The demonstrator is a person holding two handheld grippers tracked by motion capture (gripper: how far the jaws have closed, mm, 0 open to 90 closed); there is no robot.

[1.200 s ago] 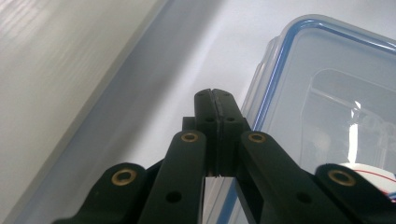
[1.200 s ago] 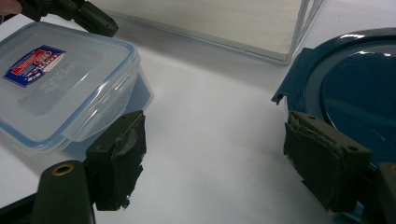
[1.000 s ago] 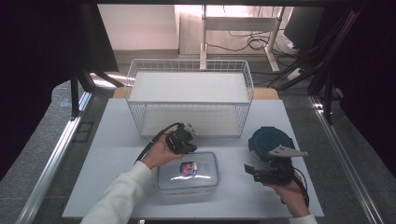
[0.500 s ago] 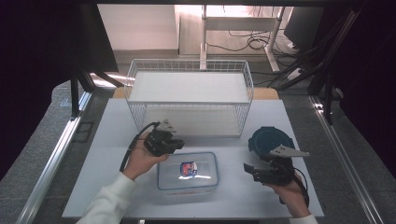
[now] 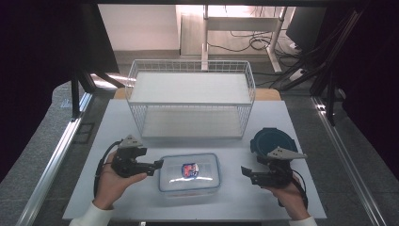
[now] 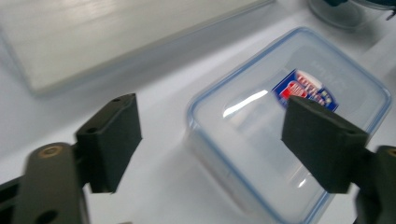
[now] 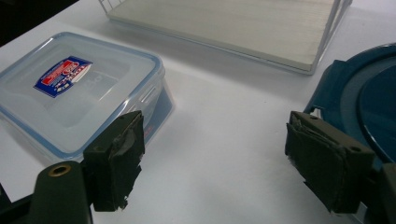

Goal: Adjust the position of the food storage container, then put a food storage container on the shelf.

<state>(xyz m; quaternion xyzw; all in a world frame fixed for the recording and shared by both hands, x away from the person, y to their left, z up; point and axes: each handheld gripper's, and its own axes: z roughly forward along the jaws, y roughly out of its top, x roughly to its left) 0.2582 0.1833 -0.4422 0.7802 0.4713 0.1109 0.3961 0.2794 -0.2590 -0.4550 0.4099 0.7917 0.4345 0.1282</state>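
1. Clear rectangular plastic lidded container with blue-red label: on the white table, in front of the white wire basket.
2. Left gripper: just left of container, jaws just opened wide, nothing between them.
3. Right gripper: right of container, jaws wide, empty.

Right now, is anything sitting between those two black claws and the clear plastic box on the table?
Nothing visible. The left gripper, jaws just opened and holding nothing, is right by the clear box. Bare table separates the open right gripper from it.
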